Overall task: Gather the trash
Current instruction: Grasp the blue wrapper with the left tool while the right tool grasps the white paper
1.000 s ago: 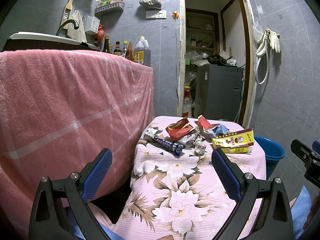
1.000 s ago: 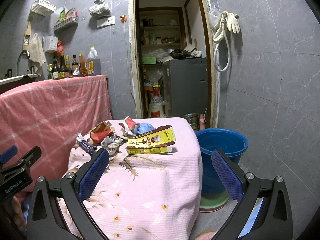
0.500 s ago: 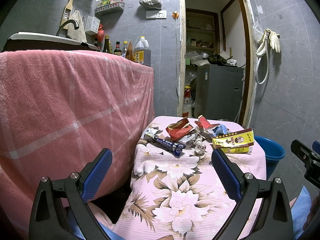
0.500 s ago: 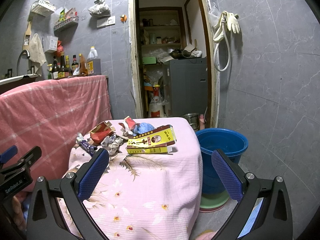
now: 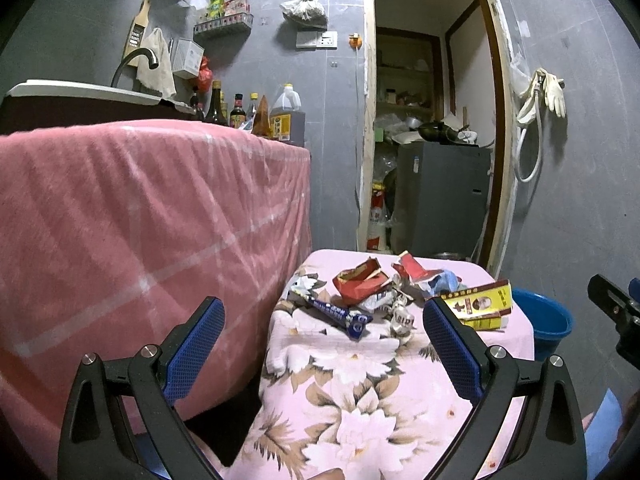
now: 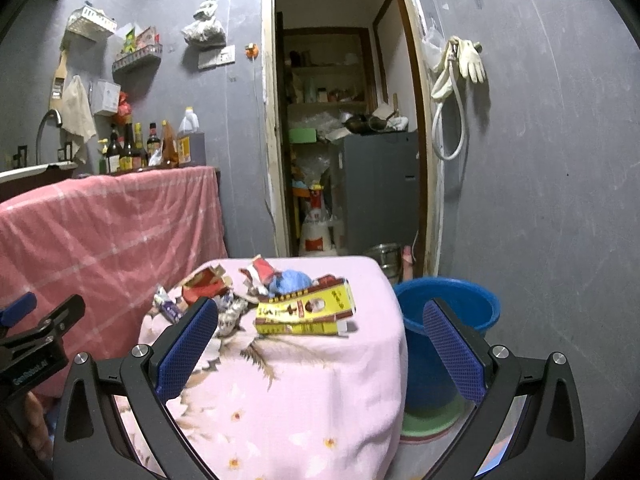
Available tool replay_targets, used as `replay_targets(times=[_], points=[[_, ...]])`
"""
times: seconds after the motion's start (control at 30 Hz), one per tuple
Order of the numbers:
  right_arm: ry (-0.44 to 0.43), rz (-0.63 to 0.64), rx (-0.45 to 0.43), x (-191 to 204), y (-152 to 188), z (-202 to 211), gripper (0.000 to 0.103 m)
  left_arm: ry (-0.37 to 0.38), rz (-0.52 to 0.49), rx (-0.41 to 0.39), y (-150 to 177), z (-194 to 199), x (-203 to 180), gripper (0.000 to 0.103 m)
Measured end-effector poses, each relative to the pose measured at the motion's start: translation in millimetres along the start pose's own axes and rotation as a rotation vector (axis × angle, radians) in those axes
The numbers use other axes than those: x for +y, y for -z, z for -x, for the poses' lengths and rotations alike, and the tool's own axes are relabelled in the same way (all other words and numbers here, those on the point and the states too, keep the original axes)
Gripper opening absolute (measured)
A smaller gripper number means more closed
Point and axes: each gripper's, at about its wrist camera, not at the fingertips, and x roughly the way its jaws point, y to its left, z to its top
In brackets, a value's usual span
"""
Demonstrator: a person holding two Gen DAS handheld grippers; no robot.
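A pile of trash lies at the far end of a small table with a pink floral cloth (image 5: 360,392): a crumpled red carton (image 5: 358,282), a dark blue wrapper (image 5: 338,314), a yellow box (image 5: 478,306) and small crumpled wrappers. In the right wrist view the yellow box (image 6: 306,312) lies nearest, with a blue crumpled piece (image 6: 292,280) behind it. My left gripper (image 5: 324,344) is open and empty, short of the pile. My right gripper (image 6: 320,344) is open and empty, also short of the table's trash.
A blue bucket (image 6: 448,320) stands on the floor right of the table, also in the left wrist view (image 5: 540,320). A counter draped in pink cloth (image 5: 140,220) rises at the left, with bottles (image 5: 240,110) on top. An open doorway with a grey cabinet (image 6: 380,188) lies behind.
The right wrist view has shifted slightly closer to the table. The left gripper has barely moved. Both grippers remain open.
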Motion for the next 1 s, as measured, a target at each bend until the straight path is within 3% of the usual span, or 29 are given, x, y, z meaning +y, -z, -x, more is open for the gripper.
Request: replay_targets(times=[0.33,0.57,0.93,1.0], points=[[0.008,-0.006,-0.05,-11.3,-18.1,-17.9,0.103,-0.004,-0.021,-0.015,-12.3,-28.2,-12.8,0.097],[0.003,0.025,-0.075,-17.9,-21.3,-41.7,0.103,0.013,-0.031,0.025,-12.1,-61.4,-19.8,0.097],[-0.097,0.056,-0.041,-5.7,-20.8,-96.0,0.103,-0.006,0.012,0.12,-14.5,-122.7,-5.0,0.097],[-0.124,0.052,-0.024,-0.4,-19.0,-105.3,0.098,-0.007,0.012,0.139,-14.7,-131.8,-1.1,0.097]])
